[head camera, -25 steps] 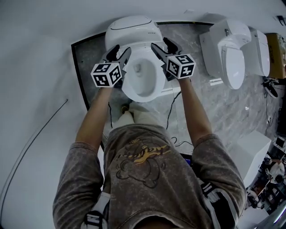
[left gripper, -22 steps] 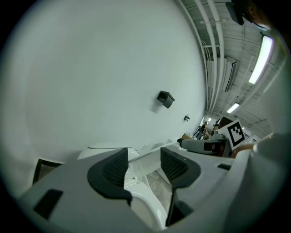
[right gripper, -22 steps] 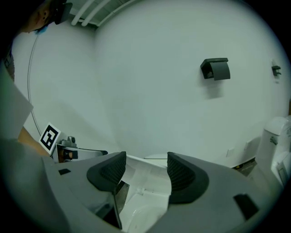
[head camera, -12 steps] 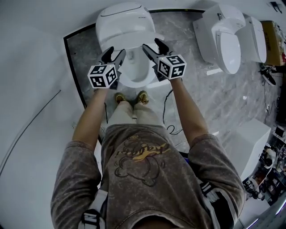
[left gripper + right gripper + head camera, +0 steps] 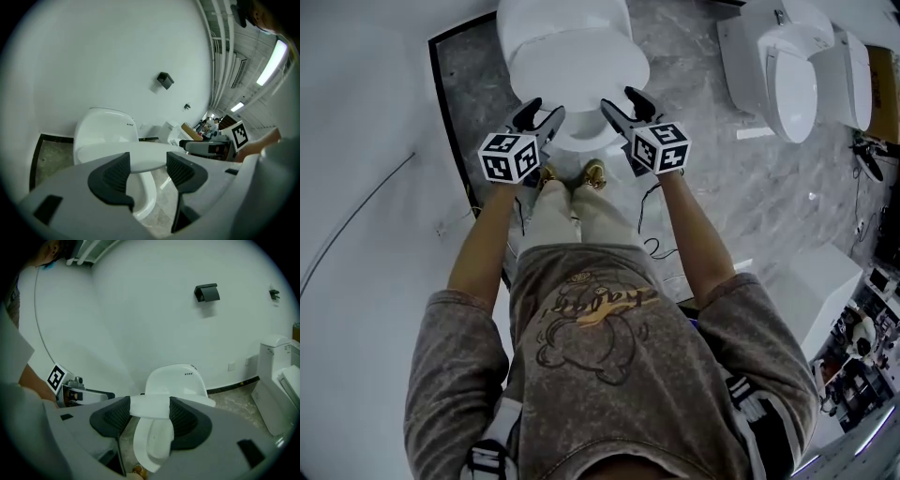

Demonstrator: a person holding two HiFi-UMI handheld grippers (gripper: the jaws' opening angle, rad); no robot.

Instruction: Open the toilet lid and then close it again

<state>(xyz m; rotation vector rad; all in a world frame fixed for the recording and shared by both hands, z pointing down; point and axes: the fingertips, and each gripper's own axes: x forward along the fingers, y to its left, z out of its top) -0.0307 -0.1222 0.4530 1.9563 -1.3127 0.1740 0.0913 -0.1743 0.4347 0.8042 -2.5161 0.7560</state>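
The left tool (image 5: 546, 107) and the right tool (image 5: 617, 97) both have their jaws apart and grip nothing. The toilet lid (image 5: 577, 56) hangs part-lowered just ahead of them, above the bowl (image 5: 152, 446), likely a soft-close lid left to settle by itself, hence the hands-off hold. Both forearms reach forward, roughly parallel, flanking the bowl's front

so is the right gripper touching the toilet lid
Cannot tell. In the right gripper view the toilet lid sits between the open jaws of the right gripper, but neither contact nor gap shows plainly.
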